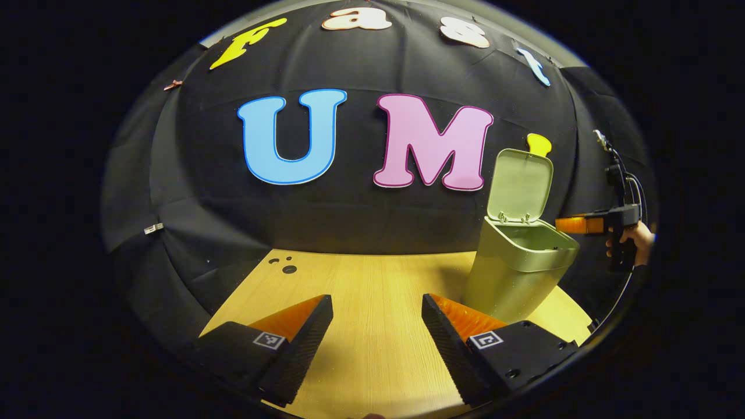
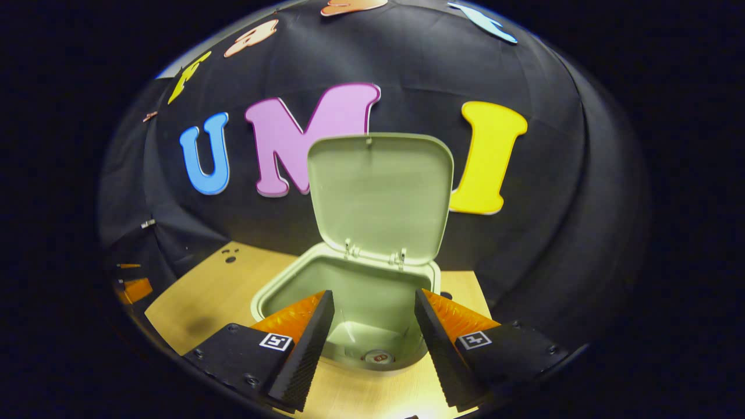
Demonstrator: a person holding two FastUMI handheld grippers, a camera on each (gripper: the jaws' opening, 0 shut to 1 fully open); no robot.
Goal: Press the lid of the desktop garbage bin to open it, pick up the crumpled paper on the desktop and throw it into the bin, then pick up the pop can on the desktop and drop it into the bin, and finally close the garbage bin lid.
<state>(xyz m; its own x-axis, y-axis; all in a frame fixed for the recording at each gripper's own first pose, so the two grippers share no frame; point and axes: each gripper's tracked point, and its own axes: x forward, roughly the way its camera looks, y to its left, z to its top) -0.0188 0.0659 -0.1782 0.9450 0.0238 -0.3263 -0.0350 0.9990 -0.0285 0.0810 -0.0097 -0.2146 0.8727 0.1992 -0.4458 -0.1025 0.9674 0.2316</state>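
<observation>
Right gripper view: the bin (image 2: 349, 291) stands open with the can (image 2: 378, 356) at its bottom, so closing the lid (image 2: 381, 195) looks like the 1 step left.

The right gripper (image 2: 372, 343) hovers over the bin's mouth, jaws wide and empty; the round can top lies deep inside, and I cannot make out the paper. The left gripper (image 1: 377, 337), jaws also wide and empty, hangs low over the bare wood-grain surface (image 1: 372, 279) beside the bin. The bin is smooth pale green plastic, tapering, with rounded corners; its hinged lid stands upright against the cloth wall.
</observation>
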